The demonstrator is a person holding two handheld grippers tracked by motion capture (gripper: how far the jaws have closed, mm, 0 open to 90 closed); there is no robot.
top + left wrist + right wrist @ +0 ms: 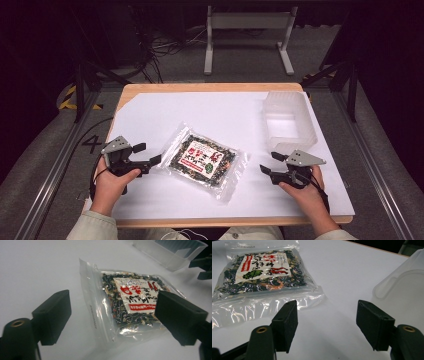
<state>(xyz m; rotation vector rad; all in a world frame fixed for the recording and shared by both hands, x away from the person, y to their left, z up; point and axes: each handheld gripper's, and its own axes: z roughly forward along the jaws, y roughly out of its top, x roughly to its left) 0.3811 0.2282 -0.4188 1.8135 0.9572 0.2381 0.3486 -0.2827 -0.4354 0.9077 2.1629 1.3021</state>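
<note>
On the white sheet [150,200] that covered the table, we found the clear bag of dried seaweed mix [204,159] lying flat near the middle, between our two grippers and in contact with neither. Its long axis ran on a slant, from the far left corner down toward the near right one, with the sealed strip along its left edge. Our left gripper [148,155] sat just beside that left edge, jaws spread wide and empty; in the left gripper view the bag [130,305] lay straight ahead between the two black pads [52,315], its nearest corner almost level with them. Our right gripper [270,165] also stood open and held nothing, and it was a little farther off: in the right gripper view the bag [262,277] lay ahead and to the left, with bare sheet between the jaws. A translucent plastic bin [290,122] stood empty at the far right of the table, close beyond the right gripper. We judged the left gripper the nearer one, needing only a short push forward to close on the bag's edge.
</note>
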